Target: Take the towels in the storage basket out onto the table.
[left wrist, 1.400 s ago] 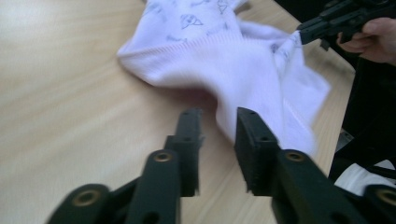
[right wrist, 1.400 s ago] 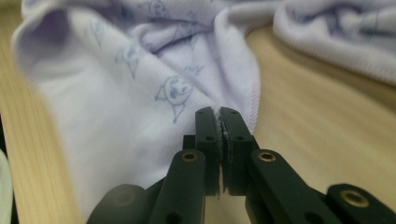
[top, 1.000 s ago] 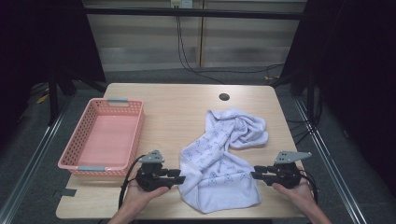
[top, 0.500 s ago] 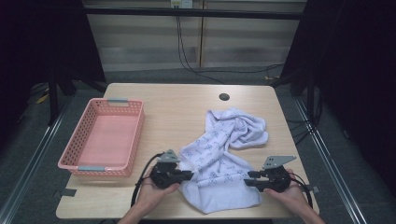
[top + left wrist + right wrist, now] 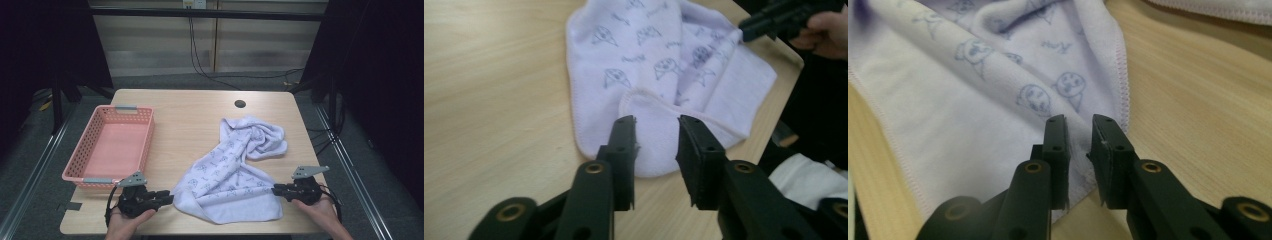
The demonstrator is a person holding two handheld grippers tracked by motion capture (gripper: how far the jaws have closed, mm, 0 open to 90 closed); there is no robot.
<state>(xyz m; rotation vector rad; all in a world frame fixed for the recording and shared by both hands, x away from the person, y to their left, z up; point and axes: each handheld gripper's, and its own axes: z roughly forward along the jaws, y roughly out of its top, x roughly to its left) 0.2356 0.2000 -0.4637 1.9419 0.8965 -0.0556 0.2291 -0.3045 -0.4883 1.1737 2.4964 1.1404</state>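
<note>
High view: the left gripper [image 5: 167,196] has slid out from the towel [image 5: 235,172] since half a second ago, when it sat over the cloth's near-left corner; it now lies just off that corner, at about seven o'clock on the table [image 5: 200,107]. The right gripper [image 5: 275,189] has kept its place at the towel's near-right edge, around five o'clock. The towel is bunched, running from the middle toward two o'clock. A pink basket [image 5: 80,172] of plastic lattice sits at nine o'clock. By my reading, the left grip missed or let go, so spreading the cloth waits on a fresh pinch.

Left gripper view: the left gripper [image 5: 657,135] has just been opening; its jaws stand moderately apart with the rounded, hemmed corner of the towel [image 5: 659,70] beyond them, nothing pinched. The cloth is soft pale lilac fleece printed with small faces.

Right gripper view: the right gripper [image 5: 1079,131] has just been closing; its jaws stand narrow over the stitched edge of the towel [image 5: 973,100], a slim gap remaining, pads not clearly pressing. The tabletop is smooth light wood.
</note>
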